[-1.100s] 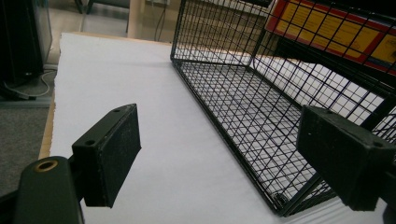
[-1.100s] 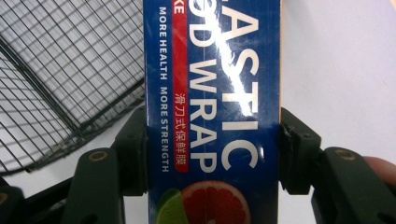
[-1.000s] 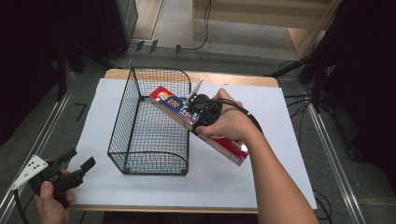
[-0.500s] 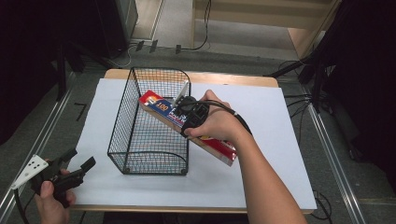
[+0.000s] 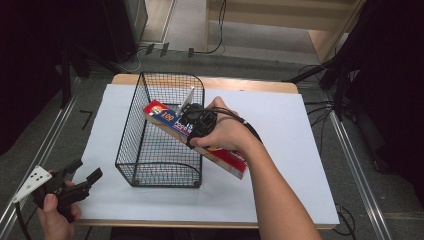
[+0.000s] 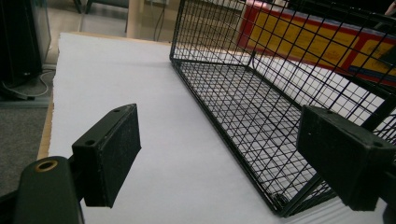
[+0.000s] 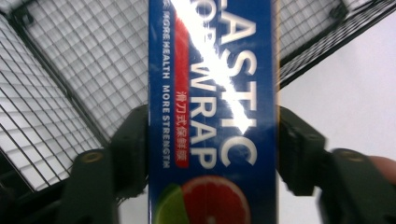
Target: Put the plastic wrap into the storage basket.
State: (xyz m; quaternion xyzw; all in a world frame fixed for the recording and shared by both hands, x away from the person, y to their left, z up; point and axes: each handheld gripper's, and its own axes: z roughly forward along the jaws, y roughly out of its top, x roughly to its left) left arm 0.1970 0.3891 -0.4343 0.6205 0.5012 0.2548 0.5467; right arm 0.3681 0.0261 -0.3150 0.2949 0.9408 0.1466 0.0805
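A long plastic wrap box, blue and red with yellow sides, hangs tilted over the right rim of a black wire basket. My right gripper is shut on its middle; in the right gripper view the jaws press both sides of the box above the basket. The box's far end is over the basket and its near end sticks out over the table. My left gripper is open at the table's front left corner. In the left gripper view its jaws frame the basket, with the box behind the mesh.
A white sheet covers the wooden table. Metal rails run along the floor on both sides. Cables lie on the floor behind the table.
My right gripper has carried the box leftward, so more of it now hangs over the basket. The left gripper has stayed in place.
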